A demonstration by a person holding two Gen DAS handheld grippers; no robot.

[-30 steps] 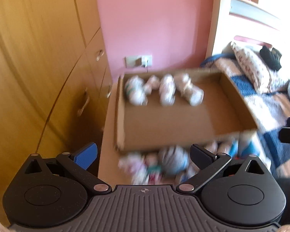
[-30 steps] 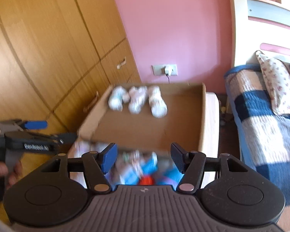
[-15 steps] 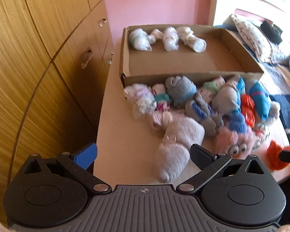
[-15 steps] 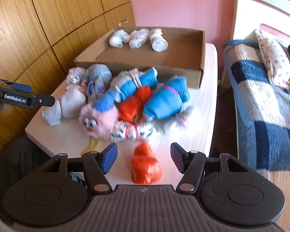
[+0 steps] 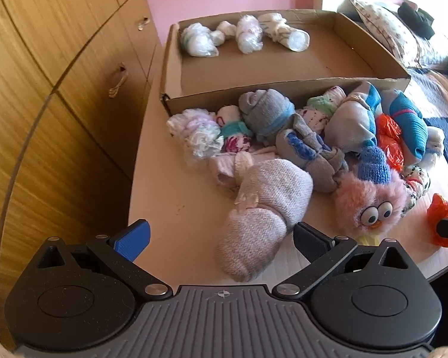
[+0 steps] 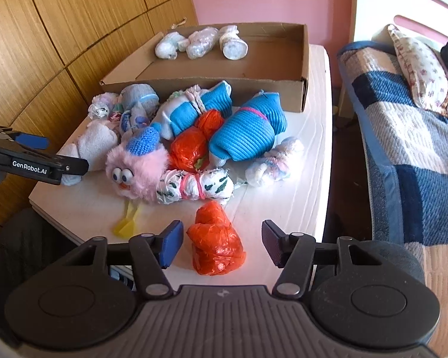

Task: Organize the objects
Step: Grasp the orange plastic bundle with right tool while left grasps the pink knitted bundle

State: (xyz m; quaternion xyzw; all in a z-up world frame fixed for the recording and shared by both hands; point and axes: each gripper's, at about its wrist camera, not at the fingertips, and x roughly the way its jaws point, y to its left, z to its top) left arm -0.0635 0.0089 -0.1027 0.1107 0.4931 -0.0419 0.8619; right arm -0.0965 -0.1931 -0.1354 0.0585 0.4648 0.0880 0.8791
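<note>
right wrist view: right gripper [image 6: 222, 246] low over the near table edge, jaws apart and just been closing in, an orange plastic bundle [image 6: 215, 240] between the pads; blue left pad close beside it, black right pad clear of it, no squeeze visible. beyond it a white roll with pink bands [image 6: 195, 185], touching a pink fuzzy toy [image 6: 137, 169] with googly eyes and a blue knit cap. behind those, a second orange bundle [image 6: 191, 146] and a blue knit bundle [image 6: 248, 132] in the heap.

left wrist view: left gripper [image 5: 221, 237] jaws spread wide, a pale grey sock roll [image 5: 264, 213] lying between them, untouched. table [image 5: 161, 203] bare to the left. farther back, cardboard box [image 5: 283, 88] with three white rolls [image 5: 245, 37] along its far wall. wooden cupboards [image 5: 59, 89] left; bed [image 6: 403, 137] right.
</note>
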